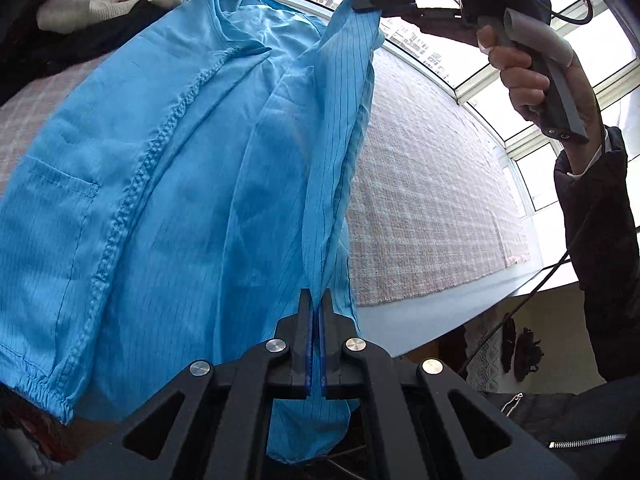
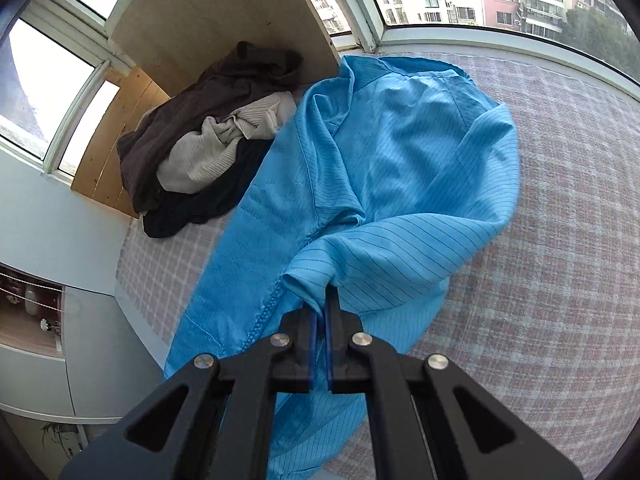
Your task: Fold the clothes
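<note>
Blue pinstriped work coat [image 1: 168, 184] lies lengthwise on the checked pink bedspread [image 1: 432, 200], one long side lifted off it and the rest still flat: chest pocket, zigzag-stitched front edge and elastic cuff toward the bedspread's left edge. Pile of unfolded clothes [image 2: 208, 148], dark and cream, sits at the far left corner, just beside the coat's collar end. Left gripper [image 1: 316, 300]: fingers pressed together, pinching the lifted edge near the hem, cloth running up from between the pads. Right gripper [image 2: 322, 304]: likewise clamped on a bunched fold of the same edge nearer the shoulder; seen from the left wrist view it holds the cloth up against the window, a hand [image 1: 532, 76] on its handle. Judged step: carrying the raised side across for a lengthwise fold. Risks: thin, slick fabric may creep out of either pinch if the span is pulled taut; uneven travel of the two grips would skew the fold line; dragging could slide the flat half toward the pile.
</note>
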`<state>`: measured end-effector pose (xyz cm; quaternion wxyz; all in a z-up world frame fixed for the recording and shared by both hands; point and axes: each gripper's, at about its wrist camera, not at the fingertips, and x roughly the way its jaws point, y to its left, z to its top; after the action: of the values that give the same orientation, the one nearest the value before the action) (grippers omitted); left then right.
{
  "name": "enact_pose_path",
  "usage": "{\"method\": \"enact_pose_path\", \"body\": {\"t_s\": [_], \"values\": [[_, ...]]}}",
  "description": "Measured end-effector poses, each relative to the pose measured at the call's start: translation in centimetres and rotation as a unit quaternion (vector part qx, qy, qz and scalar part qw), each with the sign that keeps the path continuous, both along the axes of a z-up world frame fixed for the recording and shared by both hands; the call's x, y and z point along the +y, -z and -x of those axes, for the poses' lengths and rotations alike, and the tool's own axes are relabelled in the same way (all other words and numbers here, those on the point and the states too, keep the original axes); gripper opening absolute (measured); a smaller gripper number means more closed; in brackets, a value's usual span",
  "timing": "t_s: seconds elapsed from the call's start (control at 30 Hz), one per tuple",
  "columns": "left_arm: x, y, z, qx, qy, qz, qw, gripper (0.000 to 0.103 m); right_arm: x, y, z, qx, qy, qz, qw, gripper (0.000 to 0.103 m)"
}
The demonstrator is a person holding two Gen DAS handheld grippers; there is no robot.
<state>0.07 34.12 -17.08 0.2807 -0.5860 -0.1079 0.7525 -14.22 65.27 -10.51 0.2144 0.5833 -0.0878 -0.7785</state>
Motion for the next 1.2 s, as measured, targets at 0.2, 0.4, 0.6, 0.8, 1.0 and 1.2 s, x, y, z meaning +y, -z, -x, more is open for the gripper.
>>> {"method": "enact_pose_path", "body": {"t_s": [0.2,0.4,0.6,0.8,1.0,1.2], "values": [[-5.0,4.5,3.4,-0.044,-0.007,0.030,0.9985,0.002,-9.5,5.7,3.7,-0.008,-0.031,-0.087,0.996,0.003],[-5.7,6.8,3.9,-0.057,0.002,0.063,0.9964,0.011,-14.4,12.1,5.3,-0.033,-0.053,-0.192,0.979,0.003],[-6.9,5.7,2.8,-0.044,0.004,0.063,0.9970,0.016,-13.7,11.8,5.7,-0.059,-0.060,-0.195,0.977,0.006],[-8.5,3.7,0.4,-0.022,0.004,0.084,0.9962,0.019,-10.3,5.4,2.6,-0.019,-0.071,-0.141,0.987,0.031],[-9.4,1.2,-3.9,-0.012,0.001,0.080,0.9967,0.018,-8.7,3.2,-8.5,-0.022,-0.156,-0.091,0.983,0.031],[-8.6,2.0,-7.9,-0.032,0.002,0.072,0.9969,0.018,-9.8,8.7,-24.9,-0.088,-0.275,-0.065,0.955,0.031]]}}
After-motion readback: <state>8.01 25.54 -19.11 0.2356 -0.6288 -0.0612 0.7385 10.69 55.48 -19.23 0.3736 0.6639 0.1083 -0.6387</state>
